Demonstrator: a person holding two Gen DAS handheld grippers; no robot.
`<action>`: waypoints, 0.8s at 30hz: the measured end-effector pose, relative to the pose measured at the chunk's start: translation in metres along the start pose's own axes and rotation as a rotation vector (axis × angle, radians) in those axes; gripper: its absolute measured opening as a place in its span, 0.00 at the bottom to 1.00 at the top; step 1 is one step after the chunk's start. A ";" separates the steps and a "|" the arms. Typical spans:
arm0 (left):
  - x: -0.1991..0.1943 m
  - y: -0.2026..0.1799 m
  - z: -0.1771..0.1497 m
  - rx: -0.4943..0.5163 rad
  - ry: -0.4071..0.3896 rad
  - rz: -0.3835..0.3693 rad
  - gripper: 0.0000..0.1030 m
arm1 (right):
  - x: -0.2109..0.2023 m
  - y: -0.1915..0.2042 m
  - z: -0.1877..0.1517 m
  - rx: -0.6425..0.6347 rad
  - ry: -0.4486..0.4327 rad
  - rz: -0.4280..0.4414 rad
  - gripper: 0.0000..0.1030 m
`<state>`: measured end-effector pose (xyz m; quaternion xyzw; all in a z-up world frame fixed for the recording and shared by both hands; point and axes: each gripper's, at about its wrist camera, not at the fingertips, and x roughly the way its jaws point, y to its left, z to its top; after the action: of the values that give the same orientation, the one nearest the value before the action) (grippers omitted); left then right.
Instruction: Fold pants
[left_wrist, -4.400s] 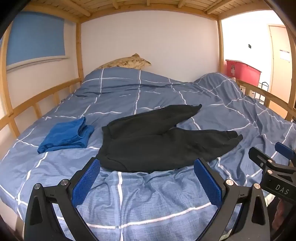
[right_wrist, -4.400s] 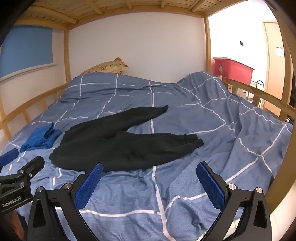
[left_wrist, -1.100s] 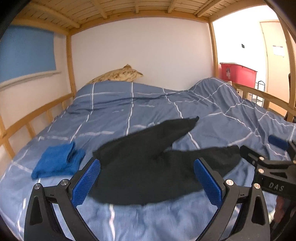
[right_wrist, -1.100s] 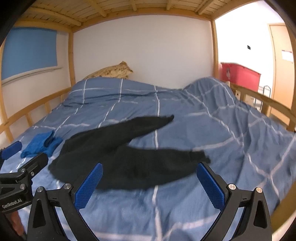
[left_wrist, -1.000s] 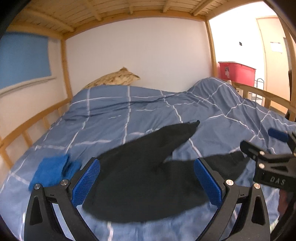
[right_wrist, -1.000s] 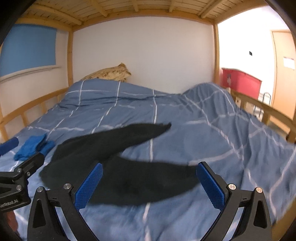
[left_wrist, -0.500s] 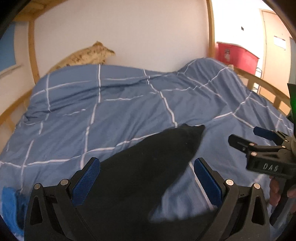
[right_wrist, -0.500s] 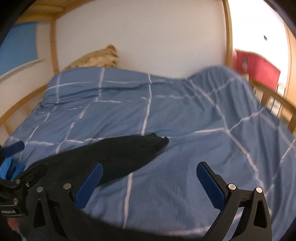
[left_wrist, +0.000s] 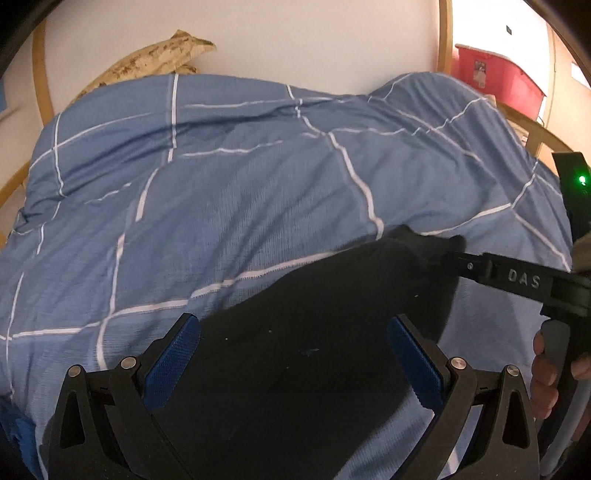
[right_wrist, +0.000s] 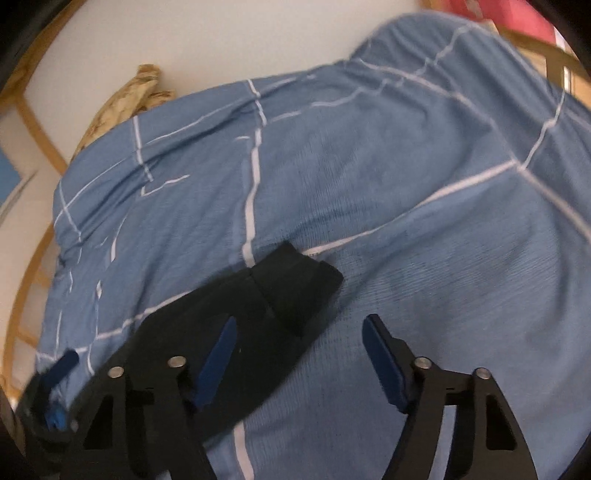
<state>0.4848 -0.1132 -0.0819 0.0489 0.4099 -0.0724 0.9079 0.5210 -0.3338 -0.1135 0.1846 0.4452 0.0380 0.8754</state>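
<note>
1. Currently the black sweatpants (left_wrist: 317, 354) lie spread flat on the blue white-checked duvet (left_wrist: 229, 192) of the bed, one cuffed leg end (right_wrist: 299, 284) pointing up toward the tan patterned pillow (left_wrist: 155, 62).
2. Left claw (left_wrist: 291, 354) is wide open, hovering over the dark fabric; nothing between its pads.
3. Right claw (right_wrist: 295, 354) is closing. Its left pad sits over the leg near the cuff, its right pad over bare duvet, no pinch yet as far as I can tell.
4. Risk: straddling the leg's edge like that, the closing claw could nip duvet along with the pants, and the cover would lift with the fold.
5. Risk: it could catch only the top layer of the leg; the lower layer would trail and bunch.
6. Risk: right wrist view is blurred, so aim is uncertain; the pinch may slide off the cuff.
7. Risk: both claws sit close together; a clash is possible if they converge further.
</note>
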 end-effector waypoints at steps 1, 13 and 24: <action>0.005 0.000 -0.002 -0.002 0.007 0.002 1.00 | 0.005 -0.001 0.000 0.009 0.009 -0.007 0.68; 0.016 -0.008 -0.009 0.015 0.029 -0.011 1.00 | 0.006 -0.005 -0.009 0.031 -0.006 0.098 0.14; 0.017 -0.024 -0.012 0.001 0.082 -0.046 1.00 | -0.008 -0.031 -0.010 0.030 0.020 -0.046 0.14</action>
<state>0.4831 -0.1367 -0.1029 0.0428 0.4479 -0.0915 0.8884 0.5050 -0.3618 -0.1235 0.1869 0.4587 0.0129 0.8686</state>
